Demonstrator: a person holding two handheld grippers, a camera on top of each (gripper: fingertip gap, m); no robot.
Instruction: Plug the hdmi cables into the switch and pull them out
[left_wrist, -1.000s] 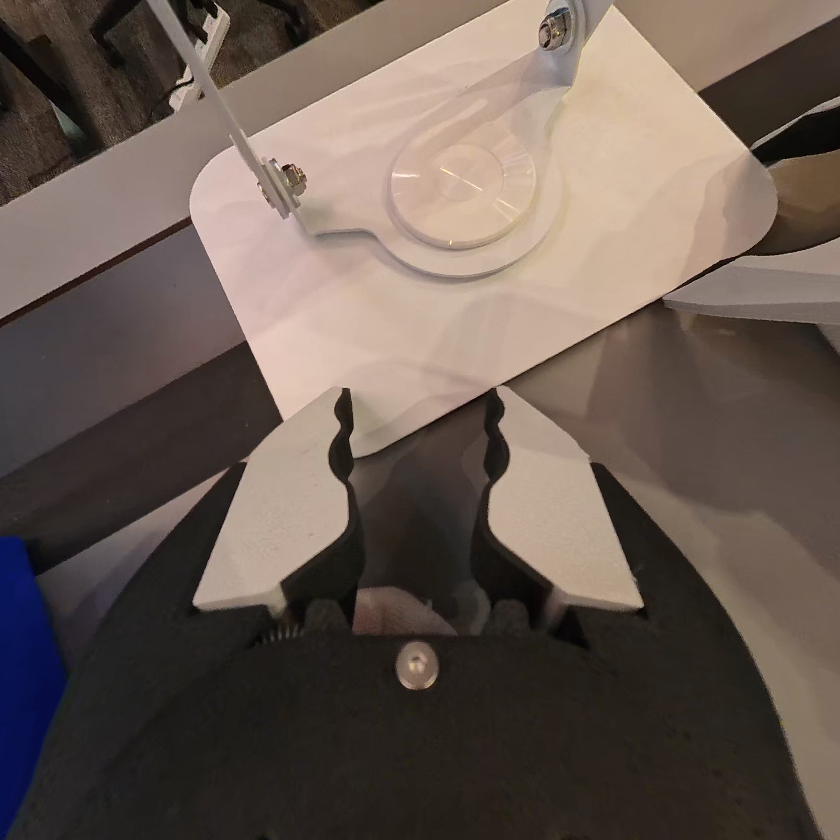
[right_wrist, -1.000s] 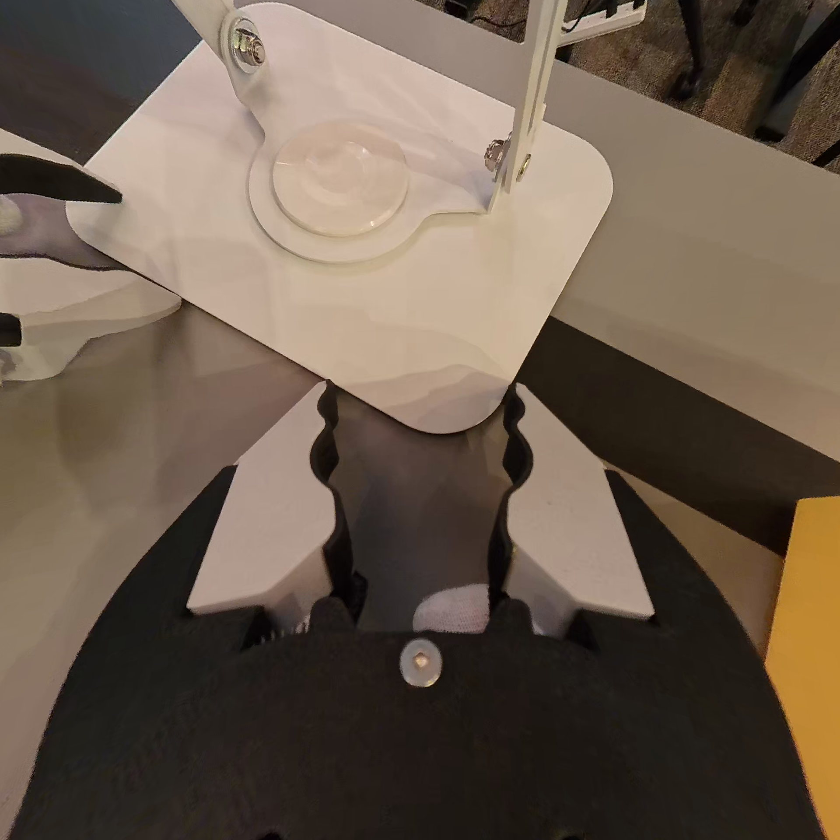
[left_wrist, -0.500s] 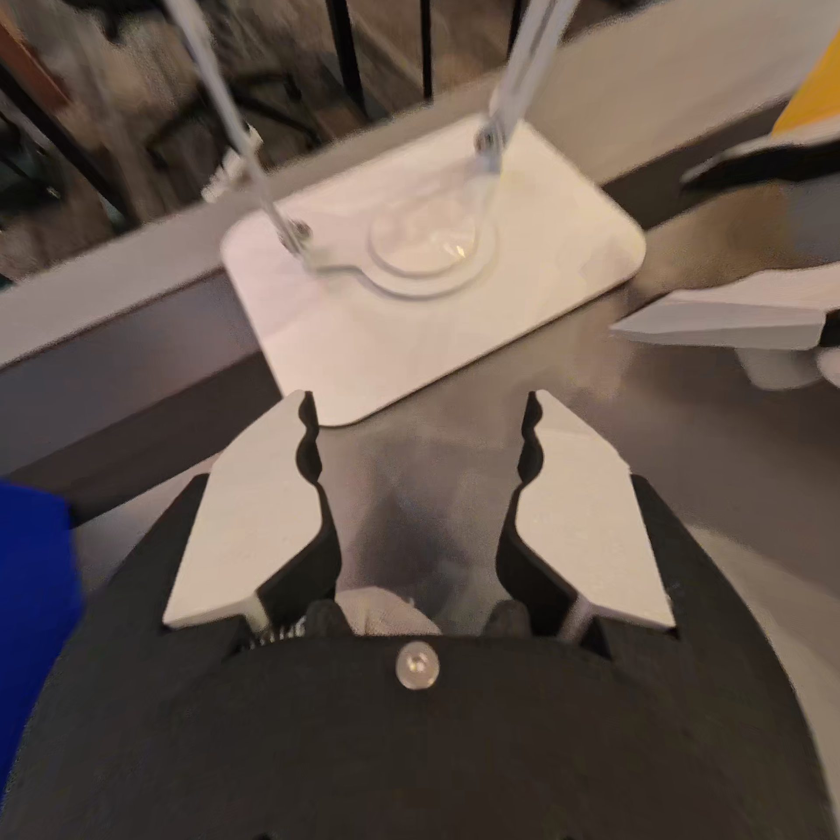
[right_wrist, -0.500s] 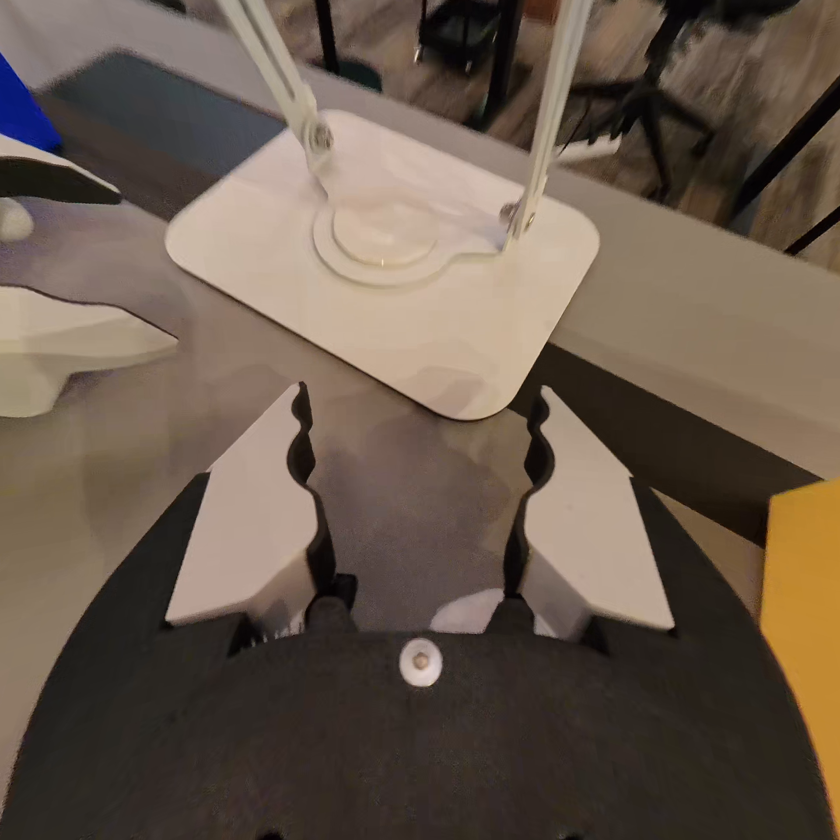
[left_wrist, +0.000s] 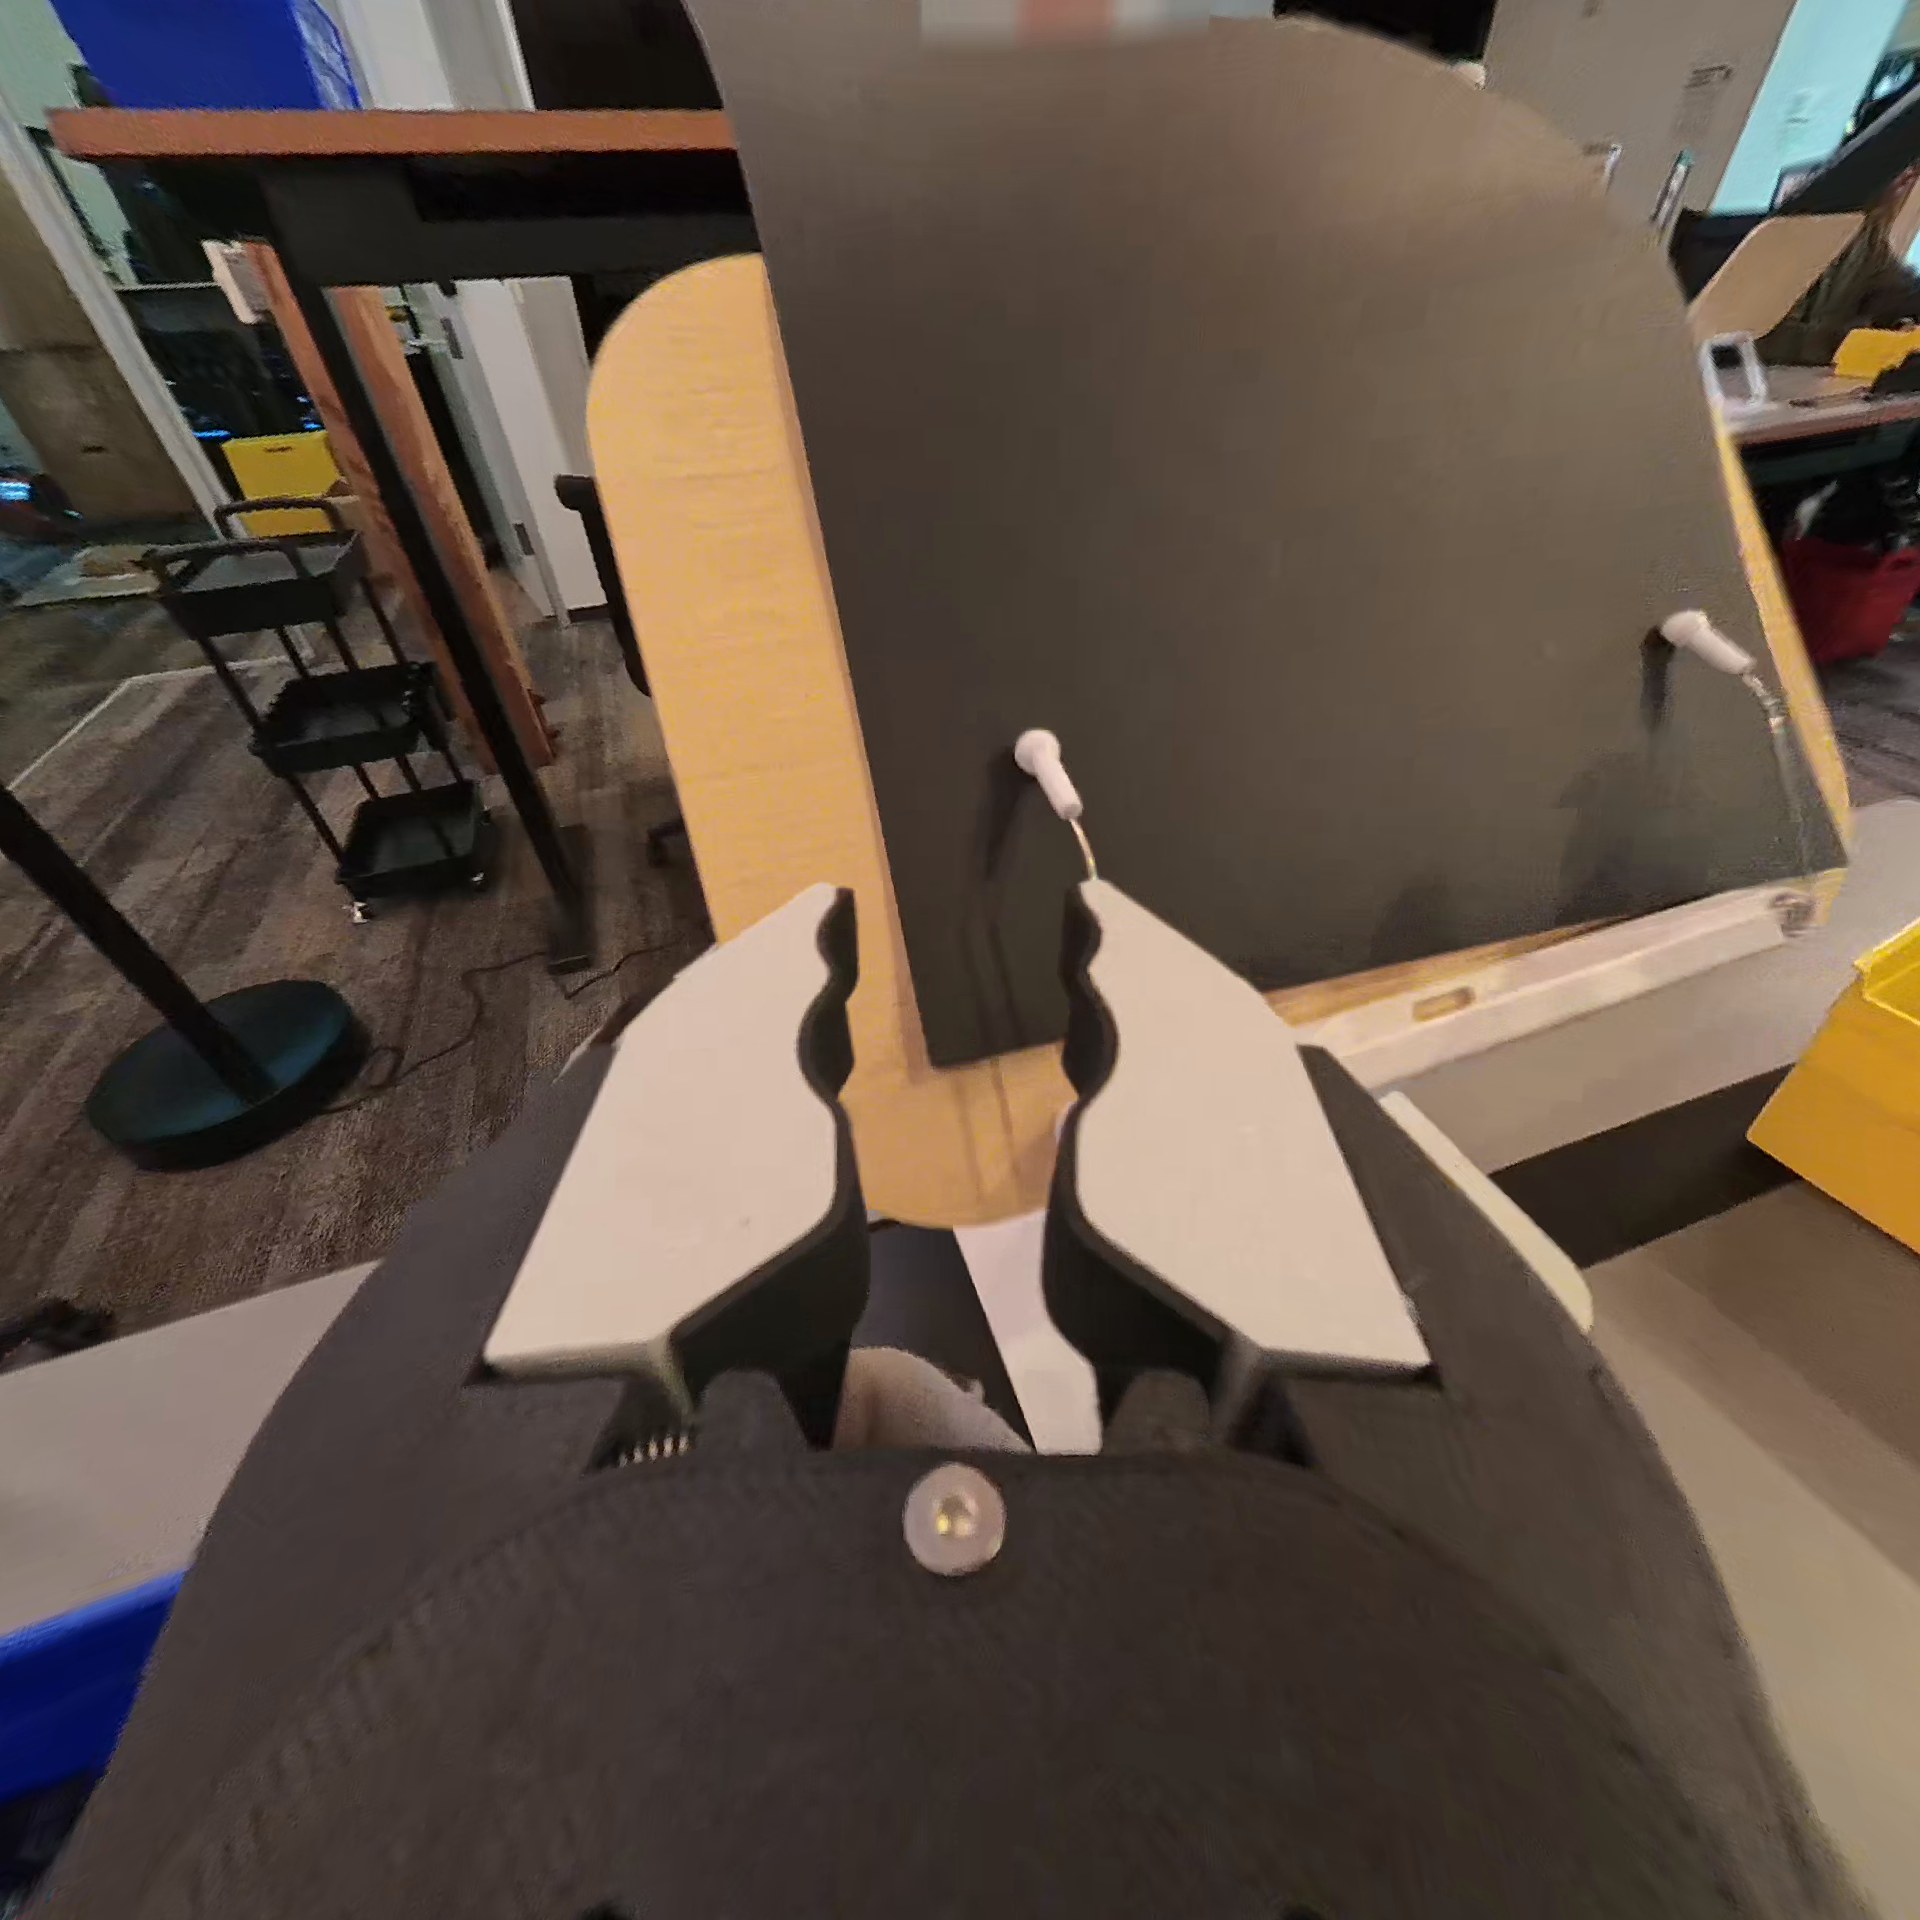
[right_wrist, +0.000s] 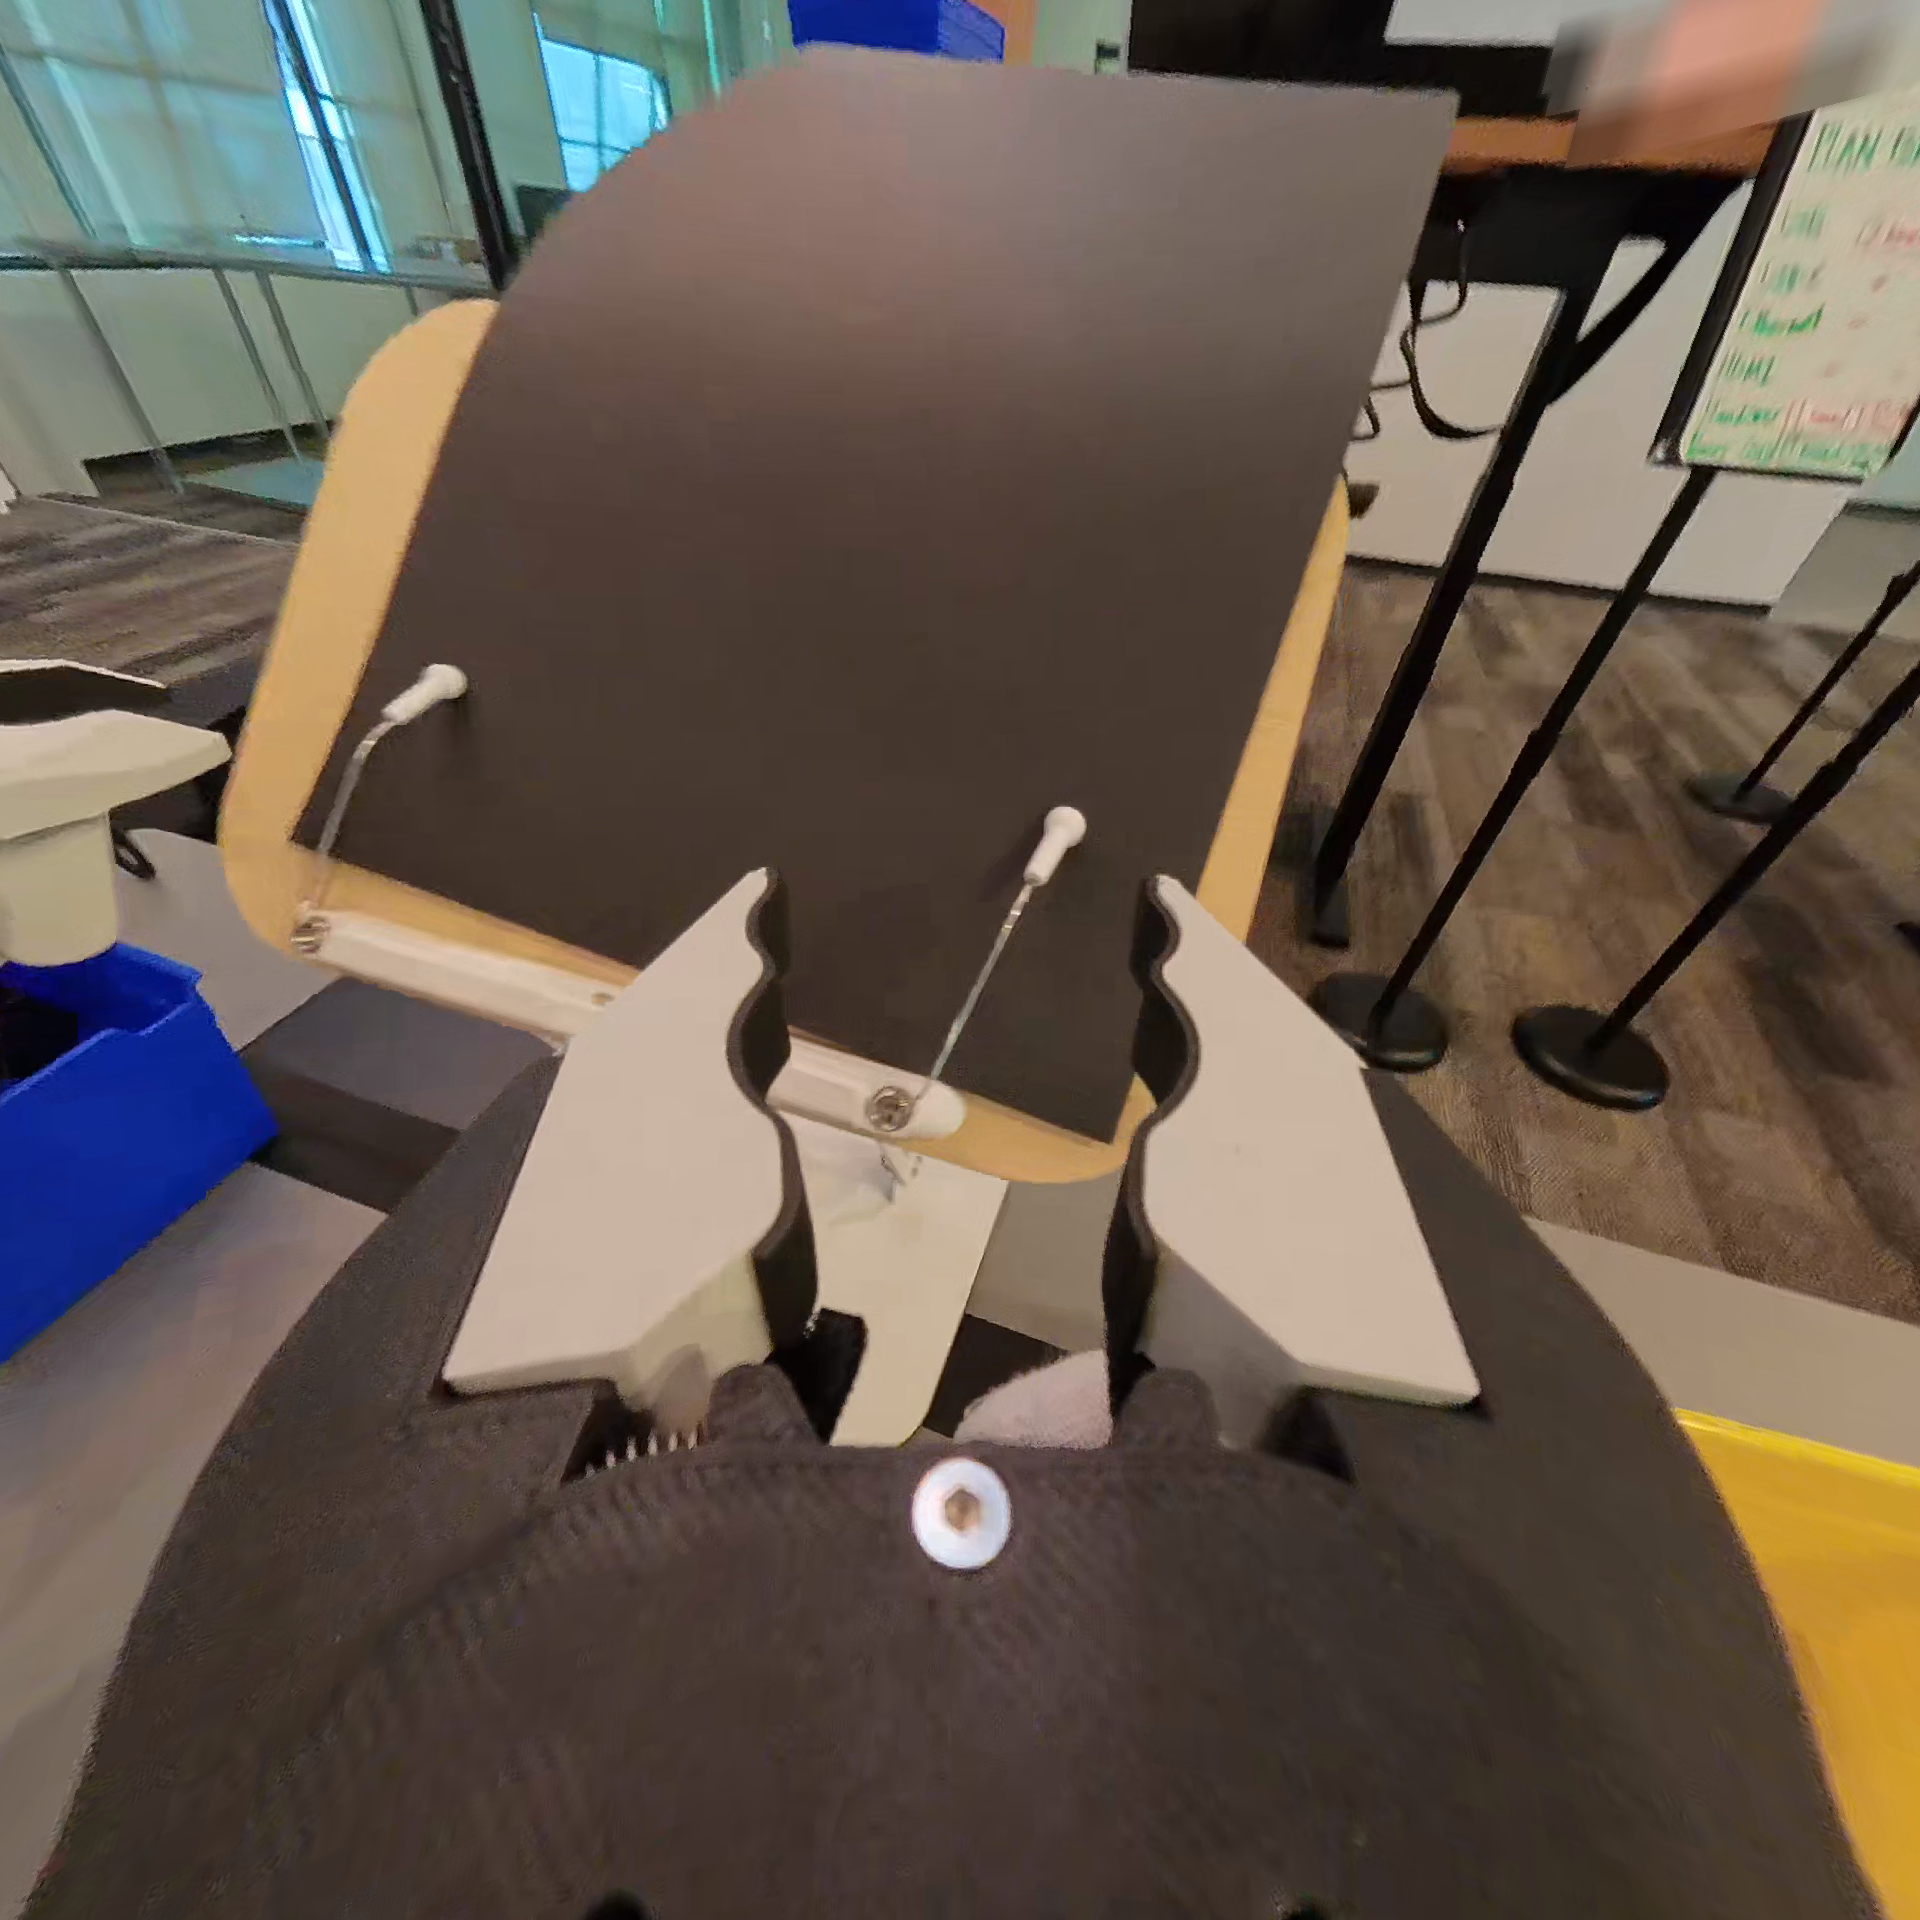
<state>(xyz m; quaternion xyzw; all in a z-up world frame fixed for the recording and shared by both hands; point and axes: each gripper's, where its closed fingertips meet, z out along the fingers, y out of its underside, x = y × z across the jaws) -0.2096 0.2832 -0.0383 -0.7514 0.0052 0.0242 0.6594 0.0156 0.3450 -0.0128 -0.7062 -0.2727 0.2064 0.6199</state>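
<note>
Both grippers are pointing up and away from the worktop (left_wrist: 1714, 1340) at a tilted wooden stand carrying a black board (left_wrist: 1247, 468), and neither the HDMI cables nor the switch are showing in either view, so where they lie cannot be told. The left gripper (left_wrist: 961, 904) is holding its fingers (left_wrist: 686, 1132) moderately apart with nothing between them; through the gap the board's lower corner and the tan wooden backing (left_wrist: 717, 623) are showing at 12 o'clock. A white-tipped wire clip (left_wrist: 1047, 769) is pressing on the board just above the right finger's tip, and a second clip (left_wrist: 1704, 646) is sitting toward 2 o'clock near the board's far edge. A yellow bin (left_wrist: 1860, 1091) is resting on the worktop at 3 o'clock, a blue bin (left_wrist: 73, 1704) is peeking in at 8 o'clock, and a black rolling cart (left_wrist: 322, 717) is standing on the floor at 10 o'clock. The right gripper (right_wrist: 961, 883) is spreading its fingers (right_wrist: 634, 1164) wide, also empty, framing the stand's white ledge (right_wrist: 447, 961) and a clip (right_wrist: 1055, 836) at 12 o'clock. In that view the left gripper's finger is showing at 9 o'clock above the blue bin, and a whiteboard (right_wrist: 1808, 312) is standing at 2 o'clock
</note>
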